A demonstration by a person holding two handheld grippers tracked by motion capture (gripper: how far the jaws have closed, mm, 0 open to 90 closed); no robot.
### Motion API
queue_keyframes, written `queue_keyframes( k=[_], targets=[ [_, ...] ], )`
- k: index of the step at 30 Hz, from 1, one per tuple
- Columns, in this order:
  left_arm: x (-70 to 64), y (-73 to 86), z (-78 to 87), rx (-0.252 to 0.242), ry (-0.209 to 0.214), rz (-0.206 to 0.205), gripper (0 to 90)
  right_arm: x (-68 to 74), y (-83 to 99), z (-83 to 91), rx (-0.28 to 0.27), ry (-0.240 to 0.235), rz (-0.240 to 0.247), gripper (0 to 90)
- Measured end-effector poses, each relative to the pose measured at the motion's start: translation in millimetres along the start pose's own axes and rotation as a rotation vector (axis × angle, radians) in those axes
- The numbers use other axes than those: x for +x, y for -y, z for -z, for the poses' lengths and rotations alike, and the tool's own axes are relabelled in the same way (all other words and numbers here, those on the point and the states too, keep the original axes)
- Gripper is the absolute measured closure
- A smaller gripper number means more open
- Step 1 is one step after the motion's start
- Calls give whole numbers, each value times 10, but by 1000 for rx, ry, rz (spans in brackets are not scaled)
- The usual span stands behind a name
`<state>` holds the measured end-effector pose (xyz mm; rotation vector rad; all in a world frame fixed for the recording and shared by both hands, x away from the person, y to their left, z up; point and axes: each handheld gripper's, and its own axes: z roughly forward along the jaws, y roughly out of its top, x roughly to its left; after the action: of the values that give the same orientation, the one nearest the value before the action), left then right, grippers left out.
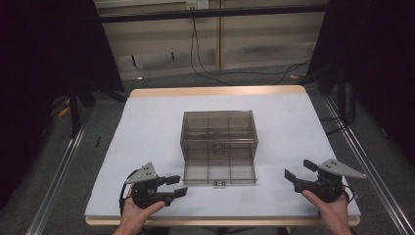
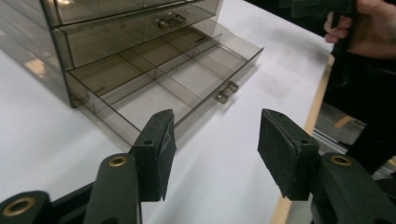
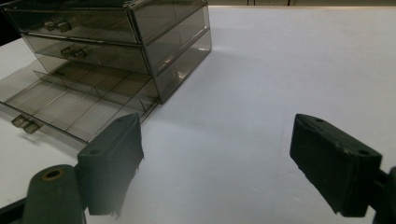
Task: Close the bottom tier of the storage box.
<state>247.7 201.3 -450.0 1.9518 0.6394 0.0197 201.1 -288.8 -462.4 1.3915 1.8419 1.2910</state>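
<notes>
A smoky clear drawer box stands in the middle of the white table, its front facing the person. The bottom drawer is pulled fully out toward the near edge, so its divided compartments lie exposed from above; they look empty, though the tinted plastic makes that hard to be sure of. The upper drawers are pushed in, their small handles flush along the front.

The left gripper rests near the table's front edge, just beside the drawer's left front corner, jaws spread and holding nothing. The right gripper sits well apart on the other side, also spread and empty, angled in toward the box.

Both hands flank the open drawer, which suits either placing something in it or pushing it shut. The drawer handle at the front centre lies between the two grippers, nearer the left one, so that gripper seems better placed to act on it.
</notes>
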Motion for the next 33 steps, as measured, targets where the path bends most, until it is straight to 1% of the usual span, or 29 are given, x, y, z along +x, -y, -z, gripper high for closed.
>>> queue_keyframes(
  k=[1, 2, 3, 4, 5, 6, 7, 9, 10, 11, 13, 14, 15, 19, 22, 23, 24, 25, 27, 28, 29, 30, 31, 33],
  targets=[
    [0, 0, 0, 0, 0, 0, 463, 0, 0, 0, 0, 0, 0, 167],
    [-8, 0, -4, 0, 9, -4, 463, 14, -1, 2, 3, -9, -3, 167],
    [-32, -4, -5, 3, 4, -14, 464, 17, -1, 3, 2, -9, -3, 167],
    [-43, -4, -7, 2, 12, -13, 468, 20, -2, 5, 1, -11, -5, 167],
    [-48, -6, -4, 10, 8, -25, 474, 21, -2, 5, 2, -10, -5, 167],
    [-48, -6, -4, 10, 8, -25, 477, 21, -2, 5, 2, -10, -5, 167],
    [-64, -9, -9, 18, 18, -45, 519, 21, -2, 2, 3, -11, -3, 167],
    [-74, -7, -16, 21, 17, -48, 577, 24, -1, -6, 9, -11, -4, 167],
    [-89, -7, -24, 33, 28, -63, 631, 25, -1, -9, 9, -14, -4, 166],
    [-89, -7, -24, 33, 28, -63, 657, 25, -1, -9, 9, -14, -4, 166],
    [-124, -14, -41, 40, 45, -76, 717, 29, -4, -12, 12, -11, -4, 166],
    [-133, -20, -44, 45, 41, -89, 749, 30, -4, -14, 12, -13, -6, 166],
    [-145, -22, -52, 42, 49, -86, 773, 30, -4, -15, 13, -11, -5, 166],
    [-187, -40, -71, 52, 49, -105, 861, 35, -4, -9, 12, -10, -7, 166],
    [-206, -50, -91, 52, 56, -104, 890, 33, -4, -11, 14, -13, -9, 166],
    [-235, -62, -115, 62, 59, -116, 897, 34, -4, -12, 15, -14, -9, 166],
    [-235, -62, -115, 62, 59, -116, 900, 35, -4, -14, 16, -15, -10, 166],
    [-261, -75, -136, 77, 68, -137, 900, 38, -4, -14, 16, -14, -10, 167],
    [-294, -85, -162, 87, 77, -154, 900, 40, -5, -14, 16, -17, -12, 167],
    [-309, -91, -172, 99, 75, -163, 900, 41, -5, -13, 16, -16, -12, 166],
    [-309, -91, -172, 99, 75, -163, 900, 41, -5, -13, 16, -17, -14, 167],
    [-336, -99, -208, 112, 82, -172, 900, 40, -5, -14, 16, -19, -15, 166],
    [-348, -107, -221, 123, 81, -181, 900, 42, -6, -15, 17, -17, -15, 166],
    [-363, -119, -258, 132, 94, -186, 900, 41, -6, -17, 18, -19, -18, 166]
  ],
)
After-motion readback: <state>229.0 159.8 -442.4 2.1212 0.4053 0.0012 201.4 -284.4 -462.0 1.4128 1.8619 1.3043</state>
